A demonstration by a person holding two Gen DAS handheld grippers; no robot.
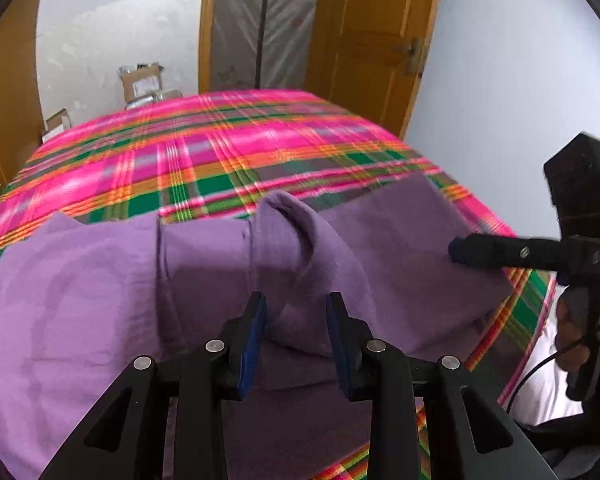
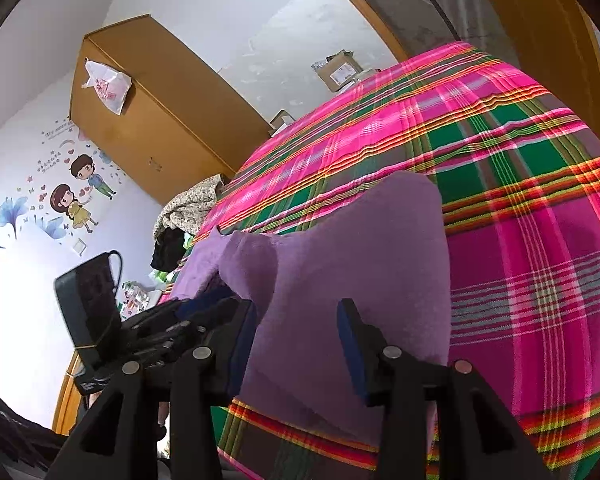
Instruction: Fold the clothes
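A purple garment (image 1: 100, 280) lies spread on the near part of a bed with a pink, green and orange plaid cover (image 1: 228, 140). A fold of it (image 1: 284, 220) stands up in a hump at the middle. My left gripper (image 1: 296, 306) is open just above the cloth, its blue-padded fingers either side of the base of that hump. My right gripper (image 1: 458, 250) reaches in from the right over the garment's right part. In the right wrist view my right gripper (image 2: 296, 314) is open with the purple garment (image 2: 360, 260) between its fingers, and my left gripper (image 2: 196, 308) shows at the left.
Cardboard boxes (image 1: 142, 80) stand beyond the bed's far edge by a wooden door (image 1: 372, 32). A wooden wardrobe (image 2: 152, 112) and a heap of clothes (image 2: 192, 204) are at the bed's left side. A hand (image 1: 580, 320) holds the right gripper's handle.
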